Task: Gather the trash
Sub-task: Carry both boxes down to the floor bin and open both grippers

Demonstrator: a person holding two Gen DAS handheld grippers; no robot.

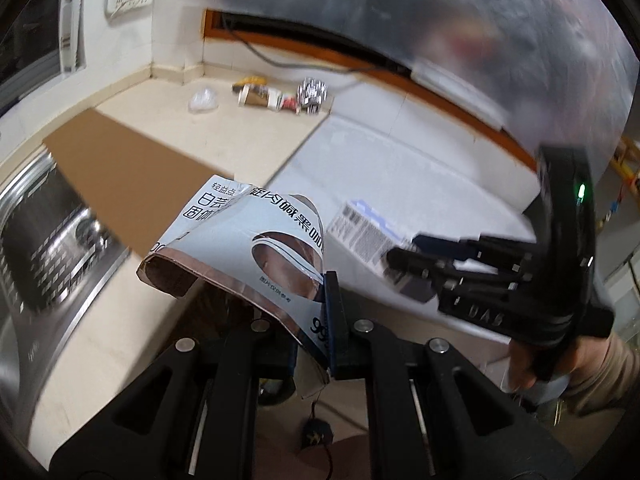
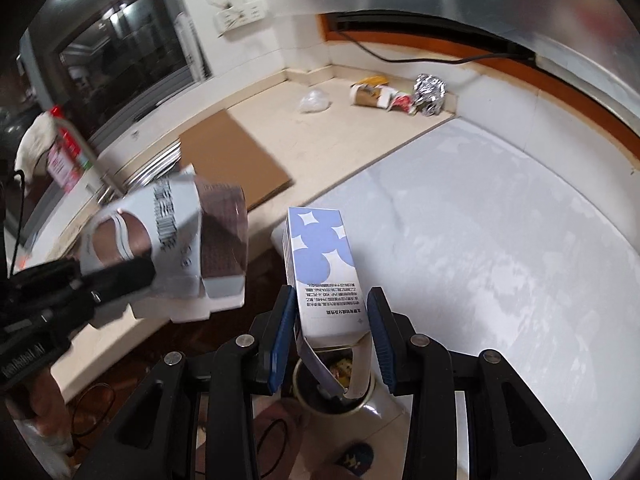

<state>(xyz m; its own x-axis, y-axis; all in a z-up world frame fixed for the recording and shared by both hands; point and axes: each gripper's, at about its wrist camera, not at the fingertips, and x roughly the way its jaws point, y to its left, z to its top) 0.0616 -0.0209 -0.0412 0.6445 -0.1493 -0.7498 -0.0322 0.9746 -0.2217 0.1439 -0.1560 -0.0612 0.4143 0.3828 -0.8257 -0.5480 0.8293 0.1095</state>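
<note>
Right wrist view: right claw (image 2: 332,320) clamps a blue-dotted white carton (image 2: 320,264) above the round bin (image 2: 336,392), ready for dropping. Left claw (image 1: 316,340) pinches a torn grey-white cardboard box (image 1: 248,240). More litter waits at the table's far corner (image 2: 304,76).

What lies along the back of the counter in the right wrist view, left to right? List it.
Clear plastic bag → yellow wrapper → brown paper cup → red-and-white wrapper → crumpled foil.

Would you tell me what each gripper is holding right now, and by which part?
The left gripper pinches the torn coffee box by a flap edge. The right gripper clamps the blue-and-white carton across its open end.
</note>
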